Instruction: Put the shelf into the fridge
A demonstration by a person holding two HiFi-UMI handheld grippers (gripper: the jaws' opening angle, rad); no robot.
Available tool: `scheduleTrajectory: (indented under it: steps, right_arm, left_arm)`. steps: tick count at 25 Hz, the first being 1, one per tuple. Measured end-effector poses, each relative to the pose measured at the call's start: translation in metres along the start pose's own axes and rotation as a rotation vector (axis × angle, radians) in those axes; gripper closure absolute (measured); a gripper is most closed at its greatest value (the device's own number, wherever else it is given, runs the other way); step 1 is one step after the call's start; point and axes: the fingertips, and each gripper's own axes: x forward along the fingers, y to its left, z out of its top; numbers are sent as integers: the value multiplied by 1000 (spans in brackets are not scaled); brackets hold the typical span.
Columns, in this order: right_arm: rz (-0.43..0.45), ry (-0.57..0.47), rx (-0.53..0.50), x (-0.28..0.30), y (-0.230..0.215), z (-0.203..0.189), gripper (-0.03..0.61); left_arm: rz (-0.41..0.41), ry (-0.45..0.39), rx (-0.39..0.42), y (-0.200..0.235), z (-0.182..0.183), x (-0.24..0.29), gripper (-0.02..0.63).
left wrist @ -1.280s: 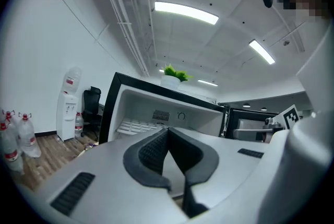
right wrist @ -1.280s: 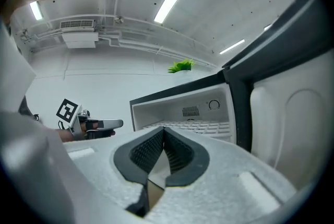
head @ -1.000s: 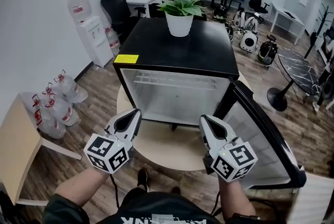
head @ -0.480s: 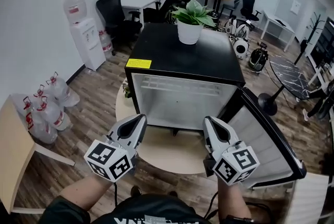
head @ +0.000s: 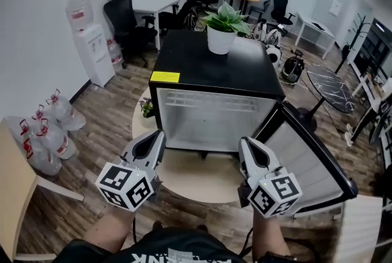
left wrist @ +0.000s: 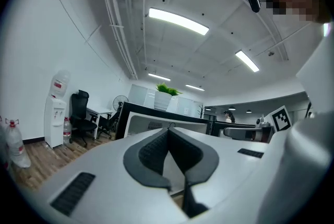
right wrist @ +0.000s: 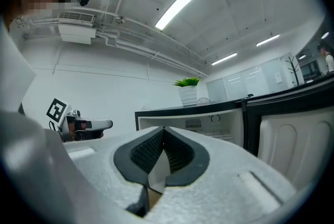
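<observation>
left gripper (head: 160, 133) and right gripper (head: 241, 140): jaws are pressed together, empty, held over round wooden table (head: 196, 177) near edge | white wire shelf (head: 208, 100): is seen inside open black mini fridge (head: 214, 65), near top

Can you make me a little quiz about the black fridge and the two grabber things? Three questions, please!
1. What stands on top of the black fridge?
2. True or false: the fridge door is closed.
3. How are the left hand-held gripper and the right hand-held gripper?
A) both shut, holding nothing
B) both wide open
C) both gripping a bottle

Key:
1. A potted plant in a white pot.
2. False: it hangs open on the right side.
3. A
</observation>
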Motion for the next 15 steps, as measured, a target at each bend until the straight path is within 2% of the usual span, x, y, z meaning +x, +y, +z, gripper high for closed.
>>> scheduleTrajectory:
  steps: [15]
  right_arm:
    - [-36, 15, -10, -6, 8, -3, 572]
  left_arm:
    - [-36, 2, 33, -5, 4, 0, 612]
